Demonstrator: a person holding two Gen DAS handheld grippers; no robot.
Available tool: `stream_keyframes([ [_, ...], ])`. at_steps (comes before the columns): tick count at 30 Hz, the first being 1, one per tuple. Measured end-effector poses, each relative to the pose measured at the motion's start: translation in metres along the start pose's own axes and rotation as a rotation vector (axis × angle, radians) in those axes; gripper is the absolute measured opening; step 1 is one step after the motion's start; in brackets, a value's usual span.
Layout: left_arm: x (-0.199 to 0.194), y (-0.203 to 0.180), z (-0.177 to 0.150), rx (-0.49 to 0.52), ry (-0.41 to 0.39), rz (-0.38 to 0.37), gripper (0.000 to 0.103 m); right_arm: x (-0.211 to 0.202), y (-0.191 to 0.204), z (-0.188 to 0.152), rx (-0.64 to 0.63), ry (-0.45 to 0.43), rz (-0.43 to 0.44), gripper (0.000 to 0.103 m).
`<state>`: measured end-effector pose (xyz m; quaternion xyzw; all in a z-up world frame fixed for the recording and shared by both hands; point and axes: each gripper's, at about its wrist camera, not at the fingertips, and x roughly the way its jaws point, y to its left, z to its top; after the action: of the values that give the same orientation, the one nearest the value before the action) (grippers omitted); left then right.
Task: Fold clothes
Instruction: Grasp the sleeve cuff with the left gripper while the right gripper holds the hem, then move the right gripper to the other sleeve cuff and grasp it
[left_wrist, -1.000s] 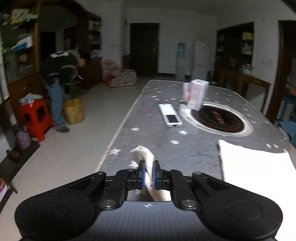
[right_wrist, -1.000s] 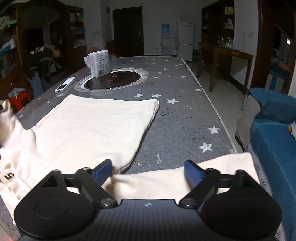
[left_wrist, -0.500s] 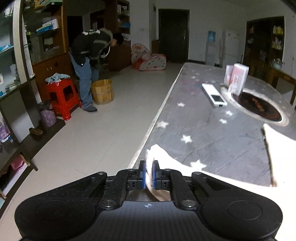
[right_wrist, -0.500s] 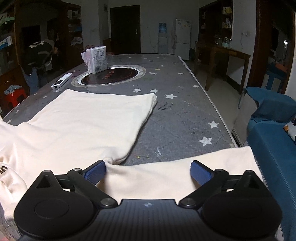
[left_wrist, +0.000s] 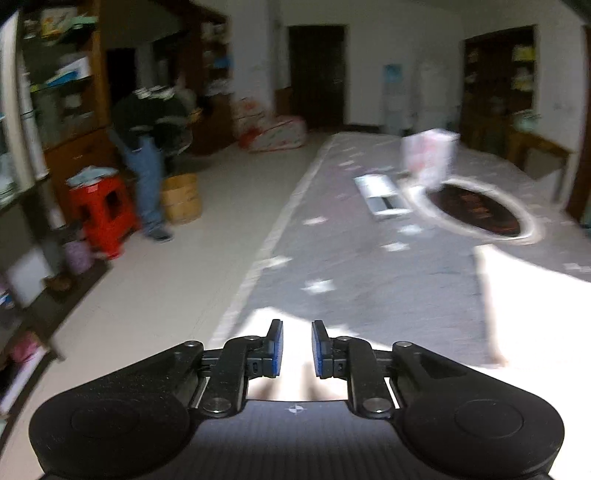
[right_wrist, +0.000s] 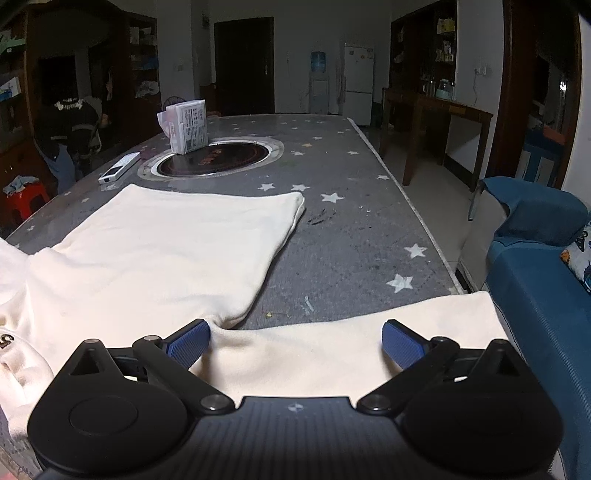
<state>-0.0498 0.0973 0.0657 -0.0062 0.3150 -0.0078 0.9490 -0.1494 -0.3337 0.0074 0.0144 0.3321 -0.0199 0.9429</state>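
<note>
A cream long-sleeved top (right_wrist: 166, 240) lies spread on the grey star-patterned table (right_wrist: 351, 229), its body flat and a sleeve (right_wrist: 351, 347) stretched to the right table edge. My right gripper (right_wrist: 295, 341) is wide open just above that sleeve, holding nothing. In the left wrist view my left gripper (left_wrist: 297, 349) is slightly open and empty above the other sleeve (left_wrist: 280, 317) at the left table edge. The top's body (left_wrist: 535, 302) shows at the right there.
A white remote (left_wrist: 380, 194), a tissue pack (right_wrist: 186, 127) and a round inset burner (right_wrist: 218, 160) lie beyond the top. A person (left_wrist: 151, 147) bends by a red stool (left_wrist: 101, 210) left of the table. A blue sofa (right_wrist: 543, 295) stands at the right.
My left gripper was shut on the sleeve end, carried it out to the left table edge, then opened and let it go. My right gripper stayed open over the right sleeve.
</note>
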Motion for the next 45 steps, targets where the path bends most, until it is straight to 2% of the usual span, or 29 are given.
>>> stream_keyframes([
  [4, -0.012, -0.047, 0.0, 0.048, -0.012, -0.224, 0.016, -0.002, -0.002, 0.0, 0.009, -0.01, -0.003, 0.103],
  [6, -0.008, -0.066, -0.002, 0.048, 0.014, -0.325, 0.014, -0.003, -0.003, -0.002, 0.01, -0.012, -0.004, 0.103],
  [9, 0.005, -0.094, -0.009, 0.091, 0.044, -0.422, 0.013, -0.004, -0.006, -0.004, 0.014, -0.01, -0.013, 0.103],
  [12, 0.02, -0.11, -0.017, 0.119, 0.082, -0.418, 0.013, -0.006, -0.012, -0.007, 0.02, -0.003, -0.03, 0.103],
  [18, 0.042, -0.103, -0.026, 0.104, 0.146, -0.329, 0.012, -0.009, -0.024, -0.012, 0.034, 0.009, -0.059, 0.103],
  [27, 0.04, -0.108, -0.03, 0.155, 0.123, -0.288, 0.013, -0.006, -0.027, -0.006, 0.085, -0.005, -0.018, 0.103],
  [31, 0.043, -0.108, -0.029, 0.161, 0.124, -0.284, 0.013, 0.004, -0.009, 0.012, 0.016, -0.023, 0.04, 0.098],
  [36, 0.043, -0.109, -0.029, 0.16, 0.125, -0.273, 0.013, 0.045, 0.0, 0.053, 0.018, 0.042, 0.147, 0.072],
  [37, 0.043, -0.109, -0.029, 0.161, 0.124, -0.271, 0.013, 0.055, -0.001, 0.06, 0.026, 0.058, 0.146, 0.066],
  [39, 0.043, -0.109, -0.029, 0.166, 0.122, -0.269, 0.013, 0.076, -0.004, 0.073, 0.036, 0.082, 0.134, 0.064],
  [42, 0.044, -0.109, -0.029, 0.16, 0.122, -0.26, 0.013, 0.105, -0.006, 0.087, 0.027, 0.113, 0.104, 0.052],
  [45, 0.046, -0.108, -0.027, 0.157, 0.117, -0.237, 0.013, 0.125, -0.005, 0.096, 0.005, 0.111, 0.08, 0.034],
])
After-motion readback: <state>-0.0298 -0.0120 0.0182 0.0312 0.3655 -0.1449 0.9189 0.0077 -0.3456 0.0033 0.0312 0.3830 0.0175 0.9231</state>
